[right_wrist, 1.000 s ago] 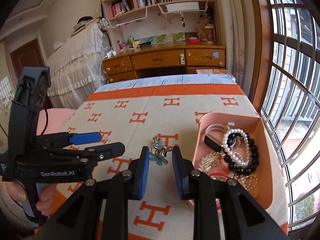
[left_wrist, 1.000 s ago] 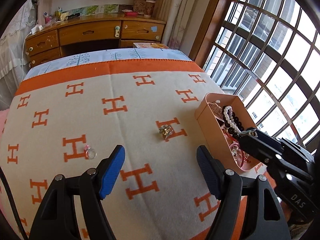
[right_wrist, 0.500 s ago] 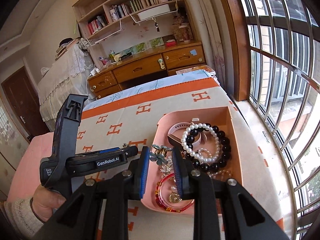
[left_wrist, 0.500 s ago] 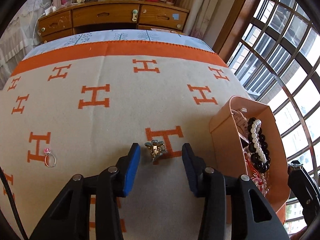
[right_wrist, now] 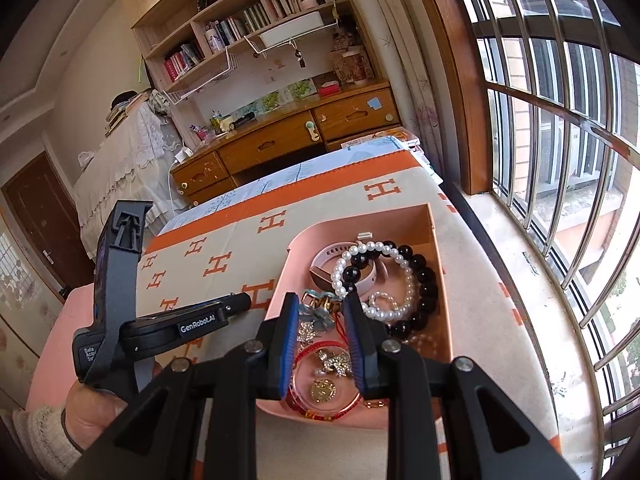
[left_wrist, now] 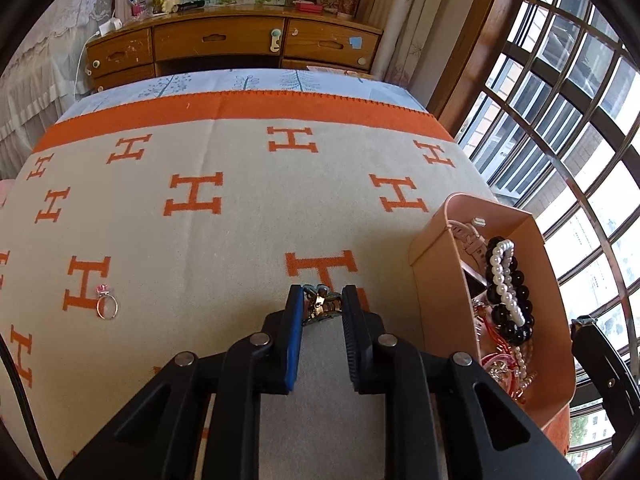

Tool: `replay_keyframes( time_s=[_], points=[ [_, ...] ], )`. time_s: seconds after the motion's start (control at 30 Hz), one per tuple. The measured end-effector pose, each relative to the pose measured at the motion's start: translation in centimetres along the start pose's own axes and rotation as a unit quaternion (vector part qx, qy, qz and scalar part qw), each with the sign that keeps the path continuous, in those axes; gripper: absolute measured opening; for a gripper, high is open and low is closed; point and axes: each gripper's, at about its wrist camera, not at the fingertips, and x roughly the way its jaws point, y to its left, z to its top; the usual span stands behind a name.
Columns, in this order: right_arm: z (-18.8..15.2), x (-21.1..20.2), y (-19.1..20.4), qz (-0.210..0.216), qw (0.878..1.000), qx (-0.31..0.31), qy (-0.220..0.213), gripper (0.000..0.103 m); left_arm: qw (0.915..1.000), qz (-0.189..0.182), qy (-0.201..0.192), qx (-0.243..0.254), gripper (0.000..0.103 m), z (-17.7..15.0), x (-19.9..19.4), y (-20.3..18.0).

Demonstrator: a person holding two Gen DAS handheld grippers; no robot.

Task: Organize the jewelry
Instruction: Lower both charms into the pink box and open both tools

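Already most pieces lay in the pink box (right_wrist: 438, 280). The right gripper (right_wrist: 320, 312) hung over it, clamped on a clip (right_wrist: 318, 308). The left gripper's (left_wrist: 320, 304) jaws were closing around a brooch (left_wrist: 320, 304) on the blanket (left_wrist: 240, 240); left of it, a ring (left_wrist: 107, 305) remained.

Both grippers (left_wrist: 322, 300) (right_wrist: 320, 308) are black with blue ribbed pads and silver screws; "GenRobot.AI" marks the left one; a cream knitted sleeve (right_wrist: 38, 436) sits at eight o'clock.
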Motion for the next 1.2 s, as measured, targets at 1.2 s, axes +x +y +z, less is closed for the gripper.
replay_keyframes(
  time_s=[1.2],
  points=[
    [4.6,3.4,-6.2,0.024,0.990,0.126,0.052,0.035,0.9913,-0.107,0.011,0.075,0.044,6.4,0.5,-8.8]
  ],
)
